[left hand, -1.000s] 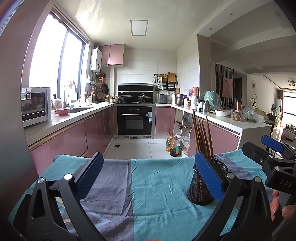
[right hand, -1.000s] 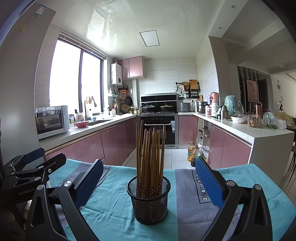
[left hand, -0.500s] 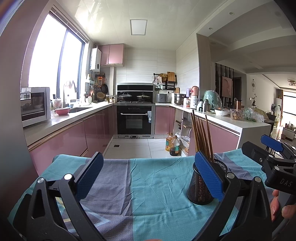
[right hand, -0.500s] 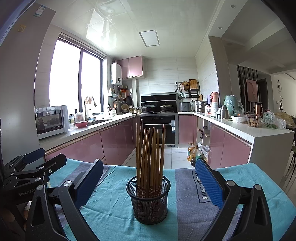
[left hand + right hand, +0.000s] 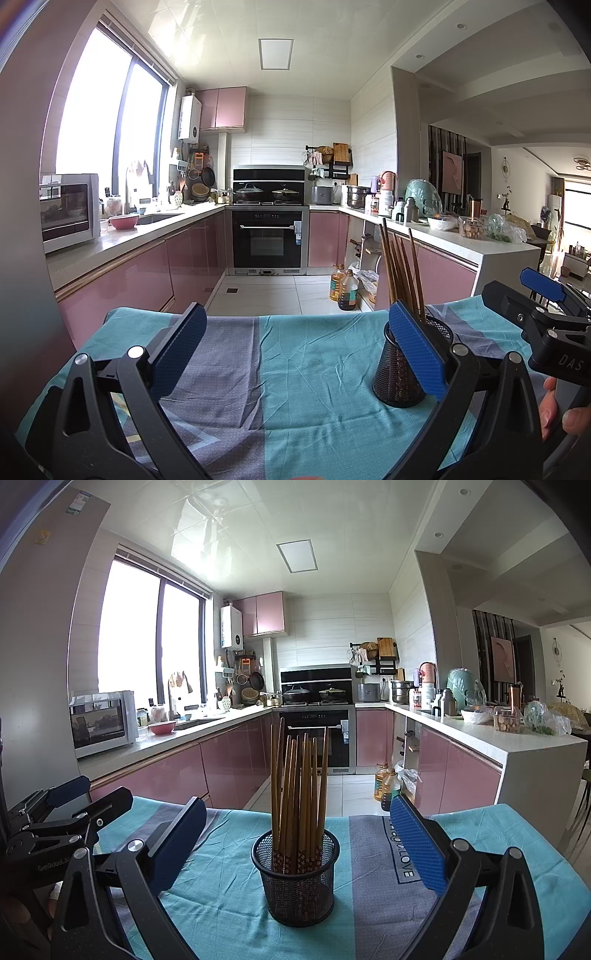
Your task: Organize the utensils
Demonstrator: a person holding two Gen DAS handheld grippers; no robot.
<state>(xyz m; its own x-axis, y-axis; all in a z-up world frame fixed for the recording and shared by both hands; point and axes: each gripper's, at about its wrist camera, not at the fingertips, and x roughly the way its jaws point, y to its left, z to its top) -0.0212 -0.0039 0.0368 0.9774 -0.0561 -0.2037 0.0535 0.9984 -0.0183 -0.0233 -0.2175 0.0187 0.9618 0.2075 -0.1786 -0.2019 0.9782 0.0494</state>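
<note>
Mesh holder (image 5: 295, 878) of chopsticks (image 5: 299, 794) on teal cloth (image 5: 229, 897); both tools spread, empty.

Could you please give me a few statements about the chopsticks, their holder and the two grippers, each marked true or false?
1. The chopsticks stand upright in a black mesh holder. True.
2. The mesh holder lies tipped on its side. False: it stands upright on the blue tablecloth.
3. The right gripper has its jaws open, with the holder in front of the gap between them. True.
4. The left gripper is clamped on a chopstick. False: its jaws are open and hold nothing.
5. Loose chopsticks lie on the tablecloth. False: all visible ones are in the holder.
</note>
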